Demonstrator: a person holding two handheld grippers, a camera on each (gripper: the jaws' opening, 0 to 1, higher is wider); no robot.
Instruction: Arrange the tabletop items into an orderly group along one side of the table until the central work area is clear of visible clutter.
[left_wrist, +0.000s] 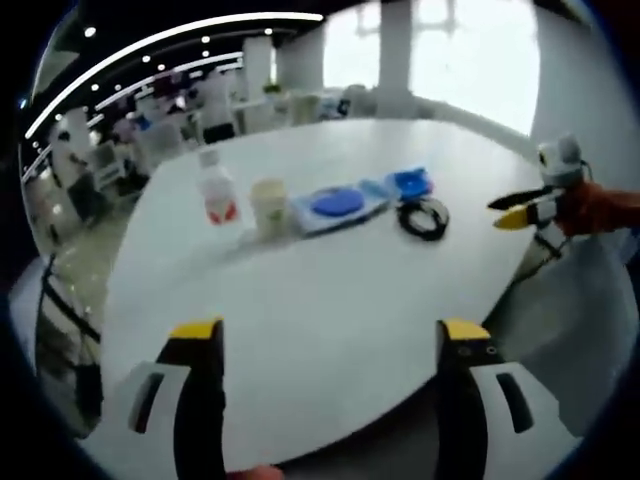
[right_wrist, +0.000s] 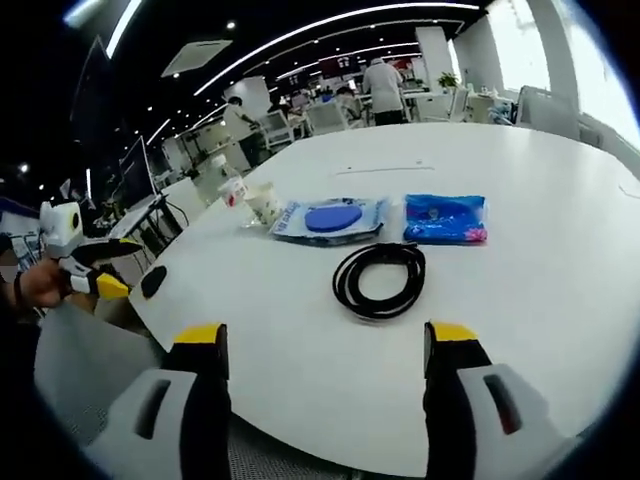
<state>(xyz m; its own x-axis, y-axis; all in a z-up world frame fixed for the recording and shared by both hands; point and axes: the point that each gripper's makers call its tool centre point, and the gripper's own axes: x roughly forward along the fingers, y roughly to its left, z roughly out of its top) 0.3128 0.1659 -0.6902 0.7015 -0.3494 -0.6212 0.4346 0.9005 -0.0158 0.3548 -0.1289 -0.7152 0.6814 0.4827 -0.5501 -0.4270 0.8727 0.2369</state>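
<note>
Two grippers, both with jaws wide and holding nothing, over the near edge of a white counter (left_wrist: 330, 300). Left gripper (left_wrist: 328, 335) looks across the counter: items sit in a row well ahead of its jaws, well apart from them. Row there reads left to right: bottle (left_wrist: 217, 195) with red label, cup (left_wrist: 270, 206), clear packet with blue disc (left_wrist: 338, 205), blue pouch (left_wrist: 411, 182), with a black cable coil (left_wrist: 423, 217) just in front of the pouch. Right gripper (left_wrist: 528, 208) enters this view from the right, off the counter edge, yellow tips parted, held by a hand in an orange sleeve.

Right gripper (right_wrist: 328, 340) view is closer to the items: coil (right_wrist: 380, 279) lies just ahead, between its jaws; pouch (right_wrist: 446, 218) ahead to the right, disc packet (right_wrist: 333, 218) ahead centre-left, cup (right_wrist: 263, 203) further left, bottle (right_wrist: 231, 187) behind the cup, partly hidden. This view shows pouch and packet apart, side by side. Left gripper (right_wrist: 100, 270) shows at far left, off the counter (right_wrist: 520, 320) edge, held in a hand; tips parted. People and desks in the background.
</note>
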